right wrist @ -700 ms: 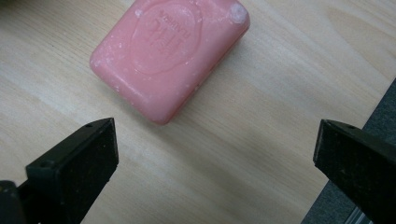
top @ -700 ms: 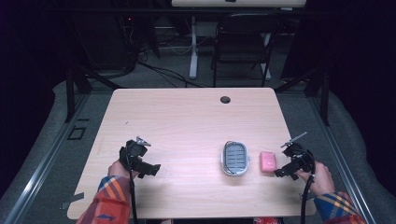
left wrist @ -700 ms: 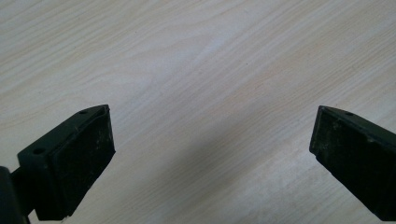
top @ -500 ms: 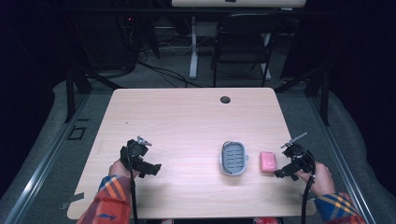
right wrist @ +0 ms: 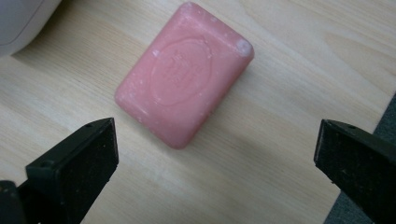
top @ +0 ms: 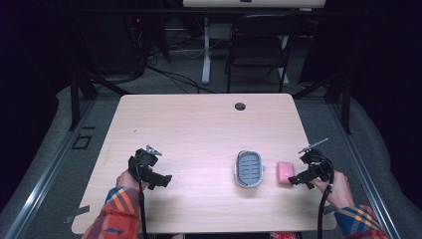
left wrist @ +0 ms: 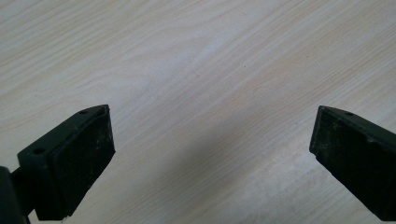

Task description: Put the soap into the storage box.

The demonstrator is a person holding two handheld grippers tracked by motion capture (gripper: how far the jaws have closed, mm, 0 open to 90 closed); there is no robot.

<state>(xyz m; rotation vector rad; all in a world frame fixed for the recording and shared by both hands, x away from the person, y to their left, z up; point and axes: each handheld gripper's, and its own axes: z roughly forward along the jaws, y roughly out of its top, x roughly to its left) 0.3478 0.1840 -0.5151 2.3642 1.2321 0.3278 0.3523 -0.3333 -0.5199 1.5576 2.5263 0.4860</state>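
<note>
Lying flat on the wooden table point(top: 199, 129), a pink soap bar point(top: 285, 172), at about four o'clock from the table's middle, just beside the grey soap dish point(top: 248, 168) at that dish's three o'clock, apart from it. Seen from the right gripper view as a rounded pink block point(right wrist: 183, 77) with an oval stamp on its top face, turned slantwise, its long axis running from seven to one o'clock. Held just short of the bar, at its three o'clock in the high view, the right gripper point(top: 293, 180), jaws spread wide, nothing between the pads, bar ahead of the tips and untouched. A pale corner of the dish point(right wrist: 21, 21) at eleven o'clock in that view. Kept well apart, at about eight o'clock from the table's middle, the left gripper point(top: 161, 180), pointed toward three o'clock; jaws likewise wide open in the left gripper view point(left wrist: 210, 154), with bare wood grain between them. Plaid sleeves point(top: 119, 211) at six o'clock. A dark round hole point(top: 240, 106) in the table near its far edge, at twelve o'clock.
</note>
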